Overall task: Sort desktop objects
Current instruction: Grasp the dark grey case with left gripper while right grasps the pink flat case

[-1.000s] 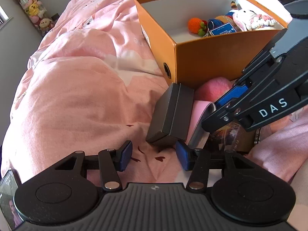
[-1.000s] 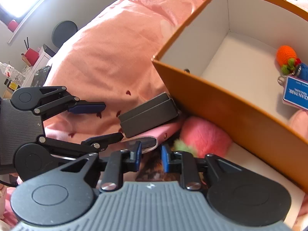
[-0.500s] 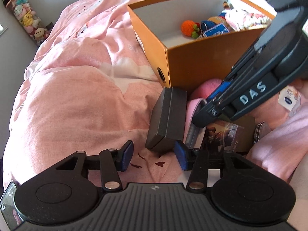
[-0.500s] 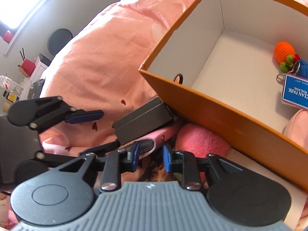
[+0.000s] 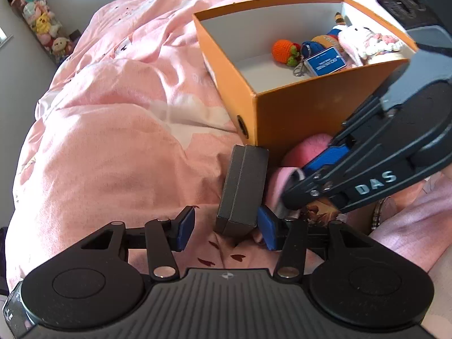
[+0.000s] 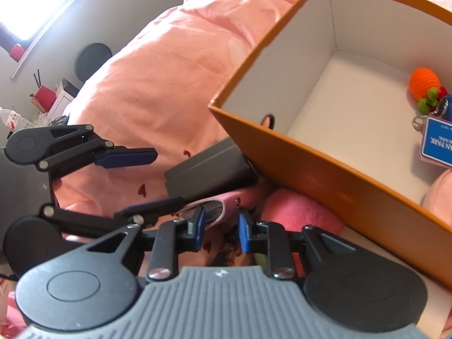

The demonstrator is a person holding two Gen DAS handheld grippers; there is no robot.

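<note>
Daylight fills both fisheye views, and in the right wrist view a window (image 6: 31, 2) at the top left corner is blown out to plain white glare. The pink bedspread (image 5: 118, 130) is evenly bright with soft shadows in its folds, while the orange box (image 5: 305, 118) casts a darker shadow along its near side. Straight lines bow toward the picture edges; the centres are sharp, the nearest black parts slightly soft.
</note>
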